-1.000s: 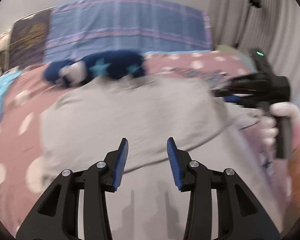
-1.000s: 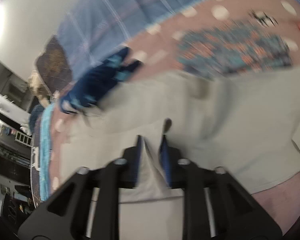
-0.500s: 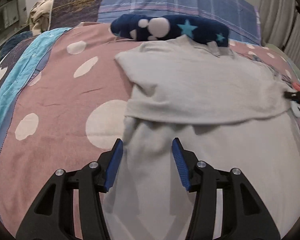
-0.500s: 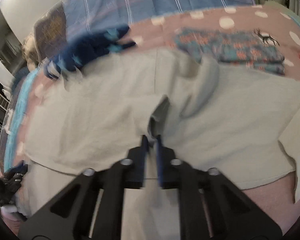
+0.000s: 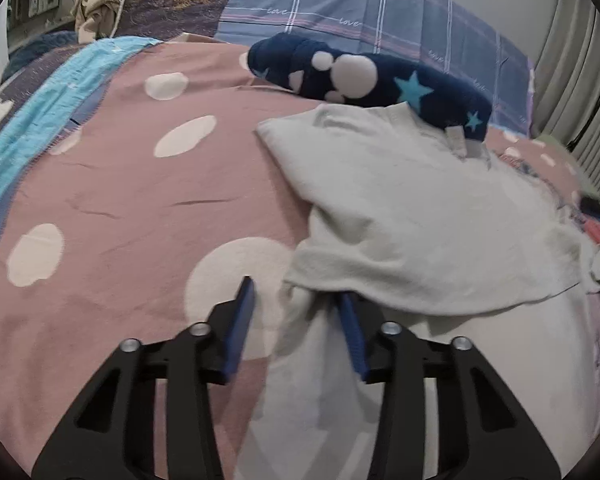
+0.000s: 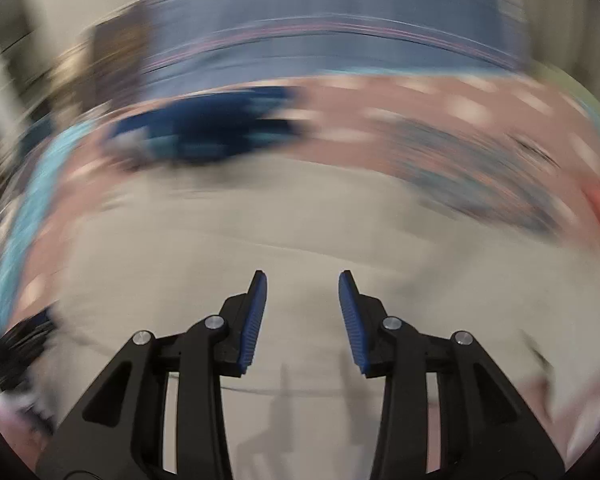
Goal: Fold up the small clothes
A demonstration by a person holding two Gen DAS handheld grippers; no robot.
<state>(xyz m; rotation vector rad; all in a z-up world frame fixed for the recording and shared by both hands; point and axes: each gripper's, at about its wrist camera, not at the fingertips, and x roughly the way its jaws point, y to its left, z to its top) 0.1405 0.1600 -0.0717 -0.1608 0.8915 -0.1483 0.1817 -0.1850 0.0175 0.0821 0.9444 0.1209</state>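
Right gripper (image 6: pixel 302 292): black arms, blue ribbed pads, jaws apart after just opening, nothing between them. Below it: pale grey garment (image 6: pixel 228 248), spread flat. Beyond: pink spotted bedcover (image 6: pixel 440 120), dark blue star-patterned item (image 6: pixel 204 128), blue checked pillow (image 6: pixel 320 32). Whole view heavily motion-blurred.

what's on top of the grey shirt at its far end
The navy star-patterned plush overlaps the far edge of the grey shirt. How much of the shirt lies beneath it is hidden.
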